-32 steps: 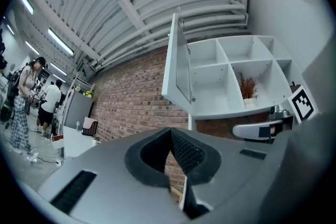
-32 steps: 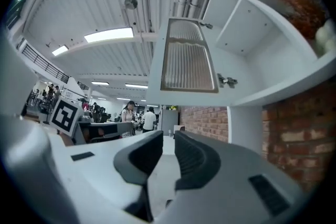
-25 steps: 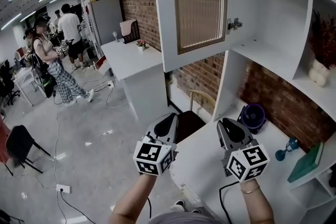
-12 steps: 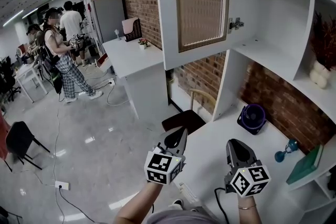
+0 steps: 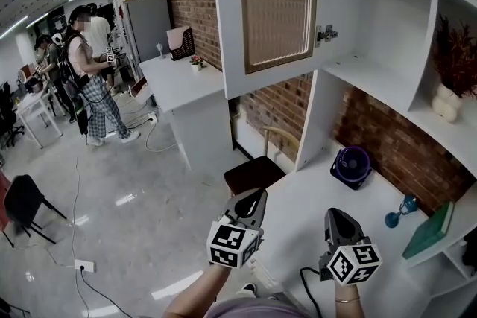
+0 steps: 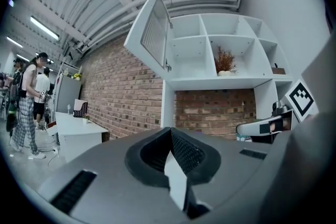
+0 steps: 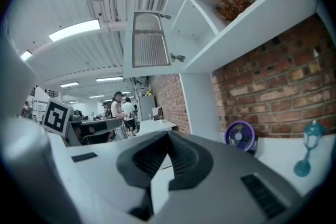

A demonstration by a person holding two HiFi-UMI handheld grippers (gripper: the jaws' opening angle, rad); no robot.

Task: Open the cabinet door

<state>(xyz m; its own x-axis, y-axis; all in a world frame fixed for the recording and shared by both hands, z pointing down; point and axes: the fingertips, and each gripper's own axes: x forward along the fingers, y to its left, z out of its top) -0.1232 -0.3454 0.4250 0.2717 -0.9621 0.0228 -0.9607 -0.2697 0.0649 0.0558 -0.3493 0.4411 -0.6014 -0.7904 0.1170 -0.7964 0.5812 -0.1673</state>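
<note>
Above the worktop (image 5: 313,194), what takes up the most room?

White open shelving (image 5: 387,78) fixed on a brick wall, with one cabinet compartment at its upper left. Its worktop runs below, white and mostly bare.

And the cabinet door (image 5: 277,4)?

It stands swung wide open, out over the worktop's left end, a white frame round a ribbed glass panel. The compartment behind it shows white and bare, with a metal hinge (image 5: 324,33) at the door's inner edge.

Where are the tools?

Both sit low at the near edge, well apart from the door. The left hand-held gripper (image 5: 256,197) hangs by the worktop's front left corner; in its own view its jaws (image 6: 170,134) are pressed together with nothing between them. The right hand-held gripper (image 5: 335,216) is over the worktop, and its jaws (image 7: 168,136) also meet, holding nothing.

Anything smaller lying about?

A purple desk fan (image 5: 352,164) against the bricks, a teal book (image 5: 428,231) leaning at the right, dried red-brown stems in a white vase (image 5: 446,102) on a shelf, and a small blue lantern-shaped ornament (image 5: 399,214) between fan and book.
</note>
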